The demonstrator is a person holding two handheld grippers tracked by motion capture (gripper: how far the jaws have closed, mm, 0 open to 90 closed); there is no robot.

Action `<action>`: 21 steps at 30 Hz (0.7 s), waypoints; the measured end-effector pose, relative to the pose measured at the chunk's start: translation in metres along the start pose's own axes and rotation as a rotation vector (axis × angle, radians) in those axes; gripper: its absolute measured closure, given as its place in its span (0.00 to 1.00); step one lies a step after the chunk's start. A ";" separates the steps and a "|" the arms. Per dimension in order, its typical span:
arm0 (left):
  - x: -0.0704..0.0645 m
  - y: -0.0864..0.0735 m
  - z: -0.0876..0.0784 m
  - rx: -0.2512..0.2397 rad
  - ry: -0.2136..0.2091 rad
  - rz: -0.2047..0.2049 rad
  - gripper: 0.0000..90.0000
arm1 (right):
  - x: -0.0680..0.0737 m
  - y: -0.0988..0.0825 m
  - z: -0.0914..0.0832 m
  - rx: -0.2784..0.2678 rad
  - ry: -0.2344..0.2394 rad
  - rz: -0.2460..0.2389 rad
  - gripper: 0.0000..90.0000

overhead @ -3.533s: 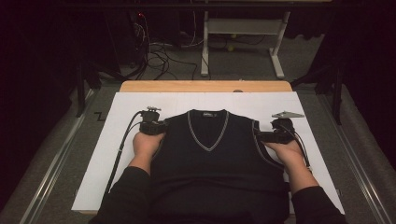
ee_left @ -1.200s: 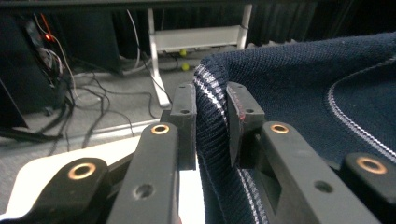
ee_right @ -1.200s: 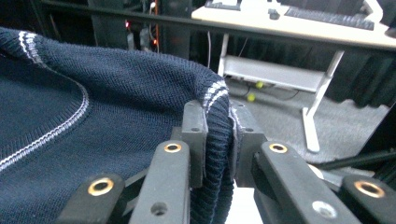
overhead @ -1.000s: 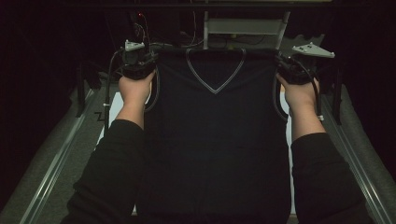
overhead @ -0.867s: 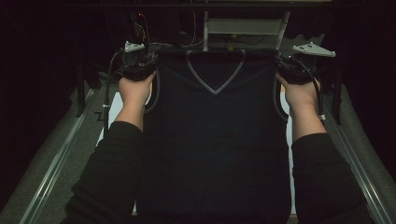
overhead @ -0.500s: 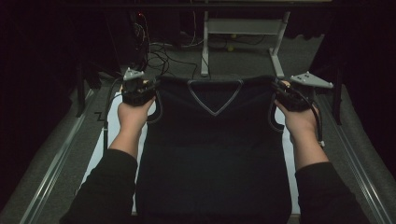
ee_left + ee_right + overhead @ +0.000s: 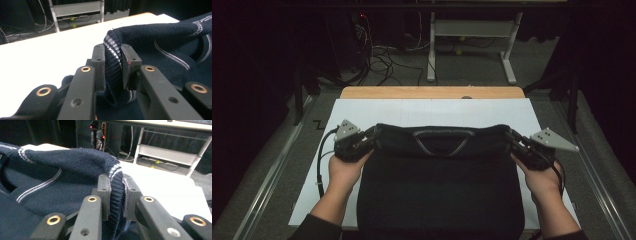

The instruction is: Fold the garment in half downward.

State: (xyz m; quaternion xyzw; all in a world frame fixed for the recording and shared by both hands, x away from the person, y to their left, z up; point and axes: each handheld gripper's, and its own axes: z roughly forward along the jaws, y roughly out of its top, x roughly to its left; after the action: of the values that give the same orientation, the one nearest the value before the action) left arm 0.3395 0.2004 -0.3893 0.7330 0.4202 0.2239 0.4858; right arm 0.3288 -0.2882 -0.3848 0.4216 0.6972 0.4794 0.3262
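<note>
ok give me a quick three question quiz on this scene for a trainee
1. True or false: both grippers are shut on the vest.
2. Which part does the left gripper pinch? A) the hem B) a striped shoulder edge C) the V-neck
3. What does the vest lie on?

Key
1. True; the right gripper is clamped on it too.
2. B
3. The white sheet over the table.
</note>
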 end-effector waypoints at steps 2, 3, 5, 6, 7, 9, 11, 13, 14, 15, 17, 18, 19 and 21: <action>-0.006 -0.014 -0.007 0.006 -0.010 -0.004 0.80 | 0.003 -0.006 -0.005 0.004 0.003 -0.006 0.88; -0.011 -0.029 -0.014 0.011 -0.014 -0.016 0.80 | 0.009 -0.017 -0.013 0.006 0.015 -0.012 0.88; -0.013 -0.037 -0.016 0.018 -0.020 -0.020 0.80 | 0.015 -0.028 -0.020 0.013 0.025 -0.009 0.88; -0.016 -0.043 -0.019 0.029 -0.024 -0.020 0.80 | 0.018 -0.033 -0.024 0.019 0.025 -0.012 0.88; -0.021 -0.054 -0.027 0.038 -0.025 -0.006 0.80 | 0.020 -0.038 -0.028 0.021 0.029 -0.011 0.88; -0.025 -0.063 -0.034 0.043 -0.034 -0.014 0.80 | 0.025 -0.048 -0.034 0.026 0.040 -0.003 0.88; -0.028 -0.070 -0.041 0.052 -0.039 -0.014 0.80 | 0.029 -0.056 -0.040 0.034 0.049 0.015 0.88; -0.032 -0.075 -0.047 0.060 -0.045 -0.010 0.80 | 0.033 -0.062 -0.046 0.044 0.055 0.015 0.88; -0.032 -0.075 -0.047 0.060 -0.045 -0.010 0.80 | 0.033 -0.062 -0.046 0.044 0.055 0.015 0.88; -0.034 -0.078 -0.050 0.061 -0.049 -0.007 0.80 | 0.035 -0.064 -0.049 0.047 0.054 0.016 0.88; -0.039 -0.086 -0.058 0.075 -0.065 -0.011 0.80 | 0.039 -0.067 -0.061 0.051 0.064 0.023 0.88; -0.039 -0.086 -0.058 0.075 -0.065 -0.011 0.80 | 0.040 -0.068 -0.064 0.056 0.066 0.023 0.88; -0.042 -0.091 -0.061 0.090 -0.072 -0.014 0.80 | 0.041 -0.070 -0.066 0.061 0.068 0.023 0.88; -0.043 -0.095 -0.059 0.122 -0.074 -0.009 0.79 | 0.042 -0.075 -0.069 0.085 0.071 0.029 0.88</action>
State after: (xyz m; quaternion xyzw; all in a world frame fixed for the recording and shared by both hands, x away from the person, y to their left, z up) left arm 0.2342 0.2118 -0.4464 0.7672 0.4180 0.1685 0.4564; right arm 0.2310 -0.2916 -0.4347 0.4278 0.7218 0.4688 0.2760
